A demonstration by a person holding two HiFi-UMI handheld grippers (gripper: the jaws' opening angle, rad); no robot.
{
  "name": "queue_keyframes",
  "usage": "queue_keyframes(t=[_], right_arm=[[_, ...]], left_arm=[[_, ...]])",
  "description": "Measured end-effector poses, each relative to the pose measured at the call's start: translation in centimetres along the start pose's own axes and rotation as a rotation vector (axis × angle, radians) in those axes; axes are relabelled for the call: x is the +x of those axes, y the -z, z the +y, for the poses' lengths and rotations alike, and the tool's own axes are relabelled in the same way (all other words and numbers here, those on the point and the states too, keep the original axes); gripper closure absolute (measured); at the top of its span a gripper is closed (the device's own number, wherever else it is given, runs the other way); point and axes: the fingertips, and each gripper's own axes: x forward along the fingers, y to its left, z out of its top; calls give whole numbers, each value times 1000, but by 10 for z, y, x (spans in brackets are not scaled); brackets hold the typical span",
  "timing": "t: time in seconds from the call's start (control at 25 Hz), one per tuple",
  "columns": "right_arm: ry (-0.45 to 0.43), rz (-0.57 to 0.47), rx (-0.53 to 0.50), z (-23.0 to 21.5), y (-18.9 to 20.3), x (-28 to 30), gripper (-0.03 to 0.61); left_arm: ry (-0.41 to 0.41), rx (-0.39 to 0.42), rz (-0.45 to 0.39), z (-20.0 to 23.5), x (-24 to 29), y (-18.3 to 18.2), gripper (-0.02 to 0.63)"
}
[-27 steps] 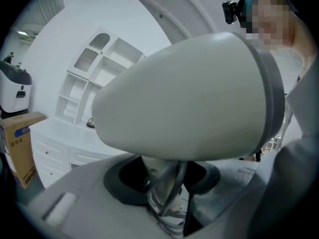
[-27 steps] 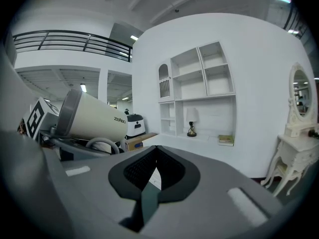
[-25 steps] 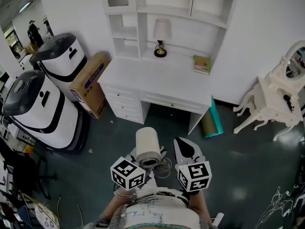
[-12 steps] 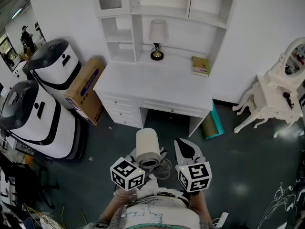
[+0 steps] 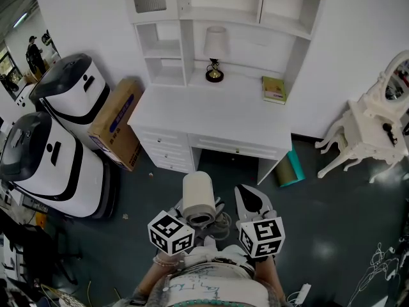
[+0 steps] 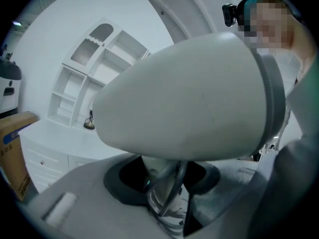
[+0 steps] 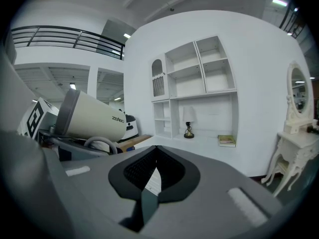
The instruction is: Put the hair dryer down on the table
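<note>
Fingers [image 6: 75, 198] of the left gripper [image 6: 162, 183] were closed on the handle of the hair dryer [image 5: 199, 197], with its grey cord [image 5: 222, 225] looped against them. The handle was mostly hidden beneath the wide cream barrel, which blocked much of the left gripper view. The dryer was held over the dark floor, well apart from the white counter [image 5: 211, 110]. The right gripper [image 7: 152, 176] had its fingers [image 7: 229, 193] pressed together with nothing between them. Small dark lettering on the barrel looked like "ZEBEO", though not sharply enough to be sure. Print on the cardboard box [image 5: 118, 119] and on the book [image 5: 273, 89] was too small to read.
</note>
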Motion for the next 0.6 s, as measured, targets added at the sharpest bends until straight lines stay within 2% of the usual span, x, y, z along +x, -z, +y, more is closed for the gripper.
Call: queue_keyframes(t=[0.36, 0.6], right_arm=[[38, 5, 26, -7, 0, 5, 551], [31, 13, 29, -14, -1, 15, 551]], left_arm=[[7, -7, -13, 12, 0, -11, 440], [10, -4, -1, 19, 12, -13, 440]])
